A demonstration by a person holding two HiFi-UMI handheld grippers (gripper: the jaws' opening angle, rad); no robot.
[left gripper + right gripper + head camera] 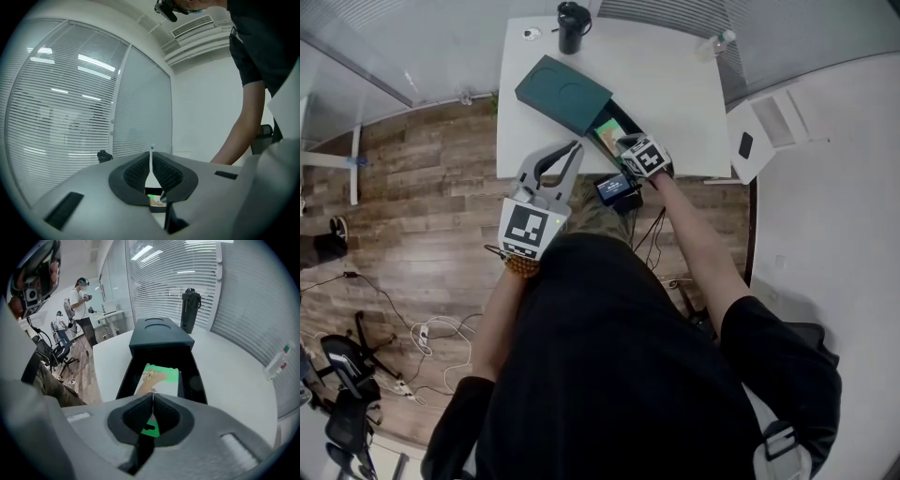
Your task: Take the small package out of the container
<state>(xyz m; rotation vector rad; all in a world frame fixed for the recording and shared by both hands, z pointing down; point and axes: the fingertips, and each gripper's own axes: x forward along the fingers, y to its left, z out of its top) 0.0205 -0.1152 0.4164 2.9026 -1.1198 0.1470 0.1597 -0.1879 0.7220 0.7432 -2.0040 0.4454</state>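
small package lying flat in the pulled-out tray of the container on the white surface
right tongs are closed with their tips at the small package's near edge, apparently to pinch it out, though a real grip can't be confirmed; left tongs are closed on nothing and held aside, clear of the tray.

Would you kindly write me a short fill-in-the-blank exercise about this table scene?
1. The small package lies ___ the dark container.
2. The black flask stands on the white ___.
3. The right gripper has its jaws ___.
Missing words: inside; table; shut.
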